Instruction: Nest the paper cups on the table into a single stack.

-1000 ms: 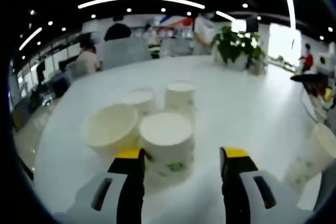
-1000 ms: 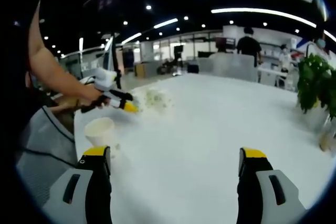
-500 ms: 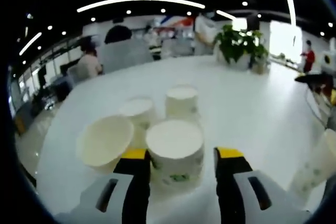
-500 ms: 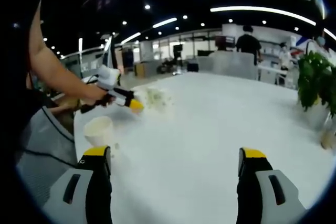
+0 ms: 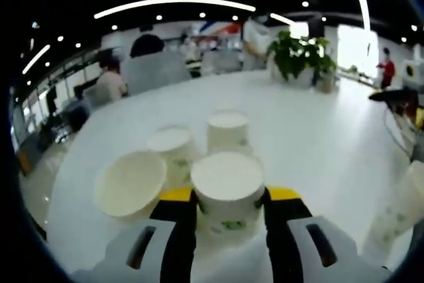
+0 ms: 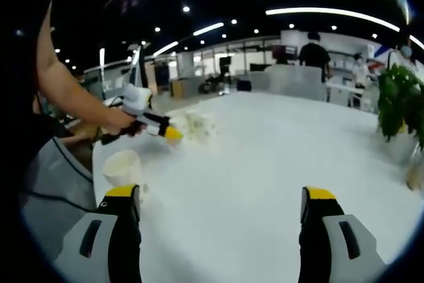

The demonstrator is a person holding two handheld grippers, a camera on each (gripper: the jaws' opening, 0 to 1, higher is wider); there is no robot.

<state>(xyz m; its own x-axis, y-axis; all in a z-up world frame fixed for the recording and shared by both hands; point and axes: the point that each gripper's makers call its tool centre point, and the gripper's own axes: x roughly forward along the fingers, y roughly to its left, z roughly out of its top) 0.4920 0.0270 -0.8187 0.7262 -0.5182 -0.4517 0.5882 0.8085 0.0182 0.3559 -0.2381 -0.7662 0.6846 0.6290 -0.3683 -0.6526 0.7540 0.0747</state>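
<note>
Broadly, a white table (image 5: 318, 130) spreads far ahead, holding a potted plant (image 5: 301, 57) at its far right. Near its left side the left gripper (image 5: 227, 197) clamps its jaws against an upside-down paper cup (image 5: 227, 187); three more cups sit just beside and behind it. The right gripper (image 6: 218, 197) hangs wide apart over bare tabletop, with another cup (image 6: 122, 167) just left of it.

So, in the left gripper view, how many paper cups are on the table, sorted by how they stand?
Bottom-up cups: 3
Cup with mouth showing: 1
Cup at right edge, pose unclear: 1
Total: 5
</note>
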